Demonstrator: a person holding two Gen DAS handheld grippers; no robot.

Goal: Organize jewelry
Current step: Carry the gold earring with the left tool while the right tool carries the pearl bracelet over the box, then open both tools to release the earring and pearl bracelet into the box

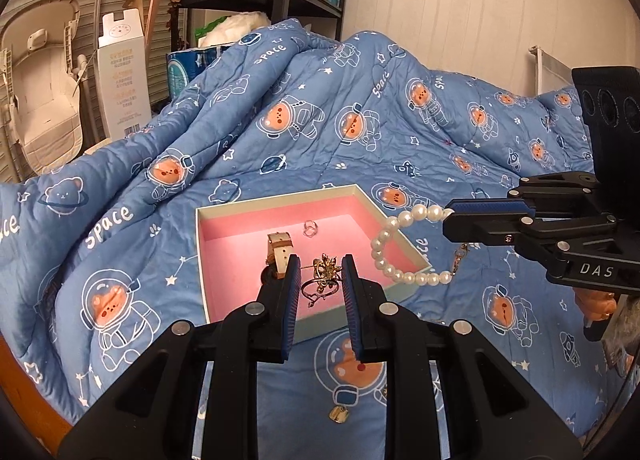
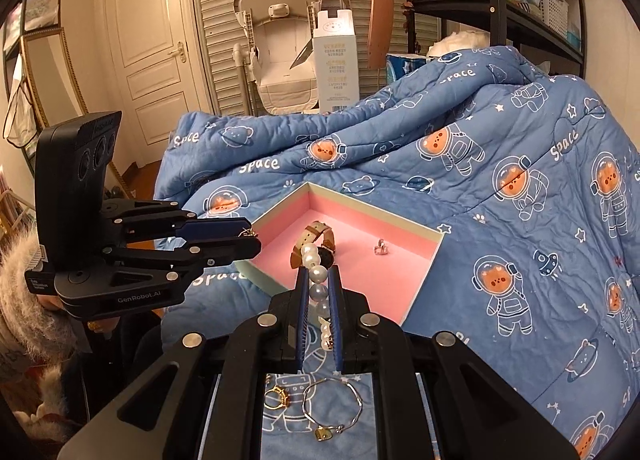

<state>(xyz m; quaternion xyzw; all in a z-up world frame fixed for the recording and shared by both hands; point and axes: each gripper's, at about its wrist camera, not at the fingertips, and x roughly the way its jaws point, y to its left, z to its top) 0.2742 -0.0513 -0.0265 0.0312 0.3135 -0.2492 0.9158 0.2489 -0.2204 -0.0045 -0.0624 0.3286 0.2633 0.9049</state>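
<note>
While a blue space-bear quilt (image 1: 360,107) covers the bed, an open box (image 1: 280,203) with a pink lining sits on it, and both claws hang above its near side. The right claw (image 2: 319,292) is clamped on a pearl bracelet (image 1: 390,252); in the left wrist view the strand loops down from its tips over the box's right corner, with a small gold clasp (image 1: 458,258) dangling at the end. The left claw (image 1: 320,280) has its jaws only a little apart, and a gold brooch-like ornament (image 1: 326,268) with a thin ring (image 1: 318,288) below it appears between them; whether the pads press on these I cannot tell, though the right wrist view shows a bit of gold at the tips of that claw. Inside the box lie a watch with a beige strap (image 2: 316,236) and a small silver ring (image 2: 380,247), apart from each other. On the quilt near the person lie a silver bangle (image 2: 334,406), a gold ring (image 2: 276,396) beside it, and a small gold charm (image 1: 339,414).
</note>
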